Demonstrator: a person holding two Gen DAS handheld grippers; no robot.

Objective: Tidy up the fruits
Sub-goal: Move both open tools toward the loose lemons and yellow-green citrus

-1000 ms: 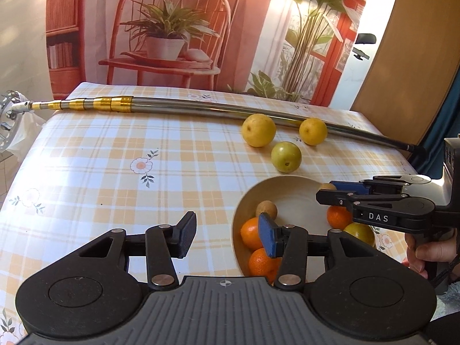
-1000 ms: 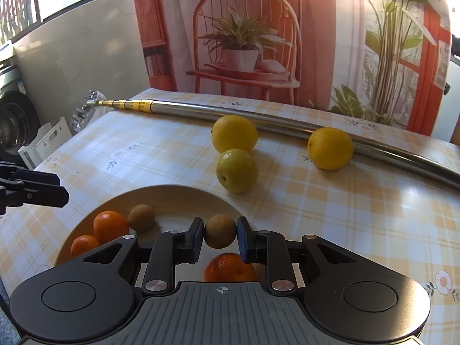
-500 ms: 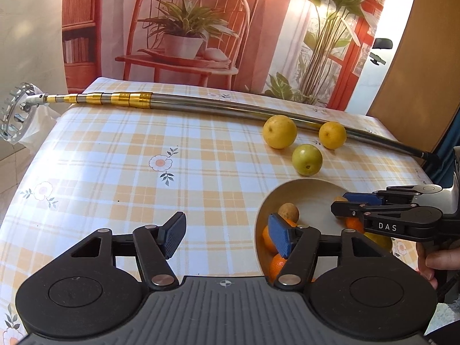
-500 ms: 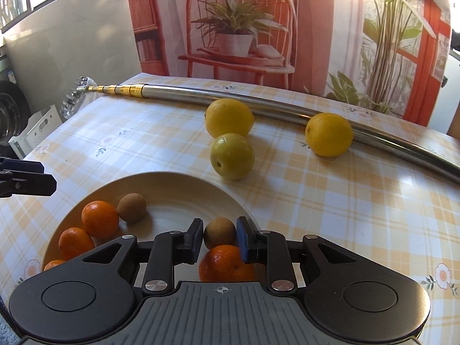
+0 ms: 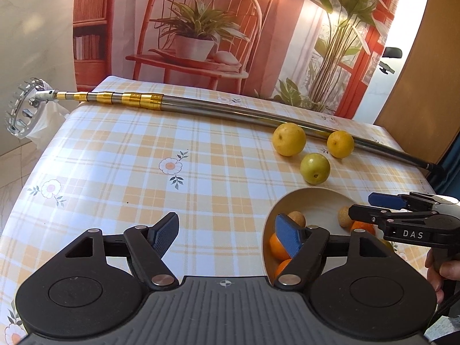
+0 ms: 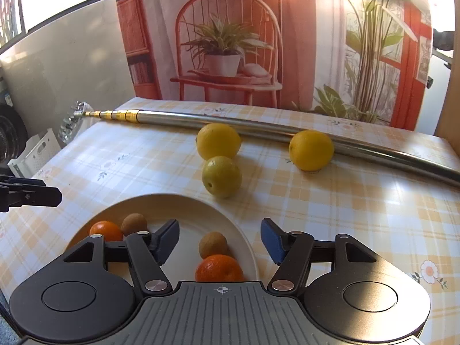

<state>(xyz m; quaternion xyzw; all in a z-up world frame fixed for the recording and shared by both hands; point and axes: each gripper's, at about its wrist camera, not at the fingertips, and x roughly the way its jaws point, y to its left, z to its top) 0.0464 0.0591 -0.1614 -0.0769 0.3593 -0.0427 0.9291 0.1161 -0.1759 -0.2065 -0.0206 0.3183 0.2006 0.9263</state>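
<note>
Checked tabletop (image 6: 359,215): my right hand-held gripper (image 6: 220,240) gapes wide, empty, over bowl (image 6: 247,247). Green fruit (image 6: 221,176) ahead: firm, smooth, rolls; grip across its middle.

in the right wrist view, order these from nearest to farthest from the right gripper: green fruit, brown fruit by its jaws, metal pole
1. brown fruit: in the plate, just ahead of the open right gripper.
2. green fruit: on the tablecloth past the plate's far rim.
3. metal pole: lying across the table's far side.

"DAS" on right gripper (image 5: 359,210)
</note>
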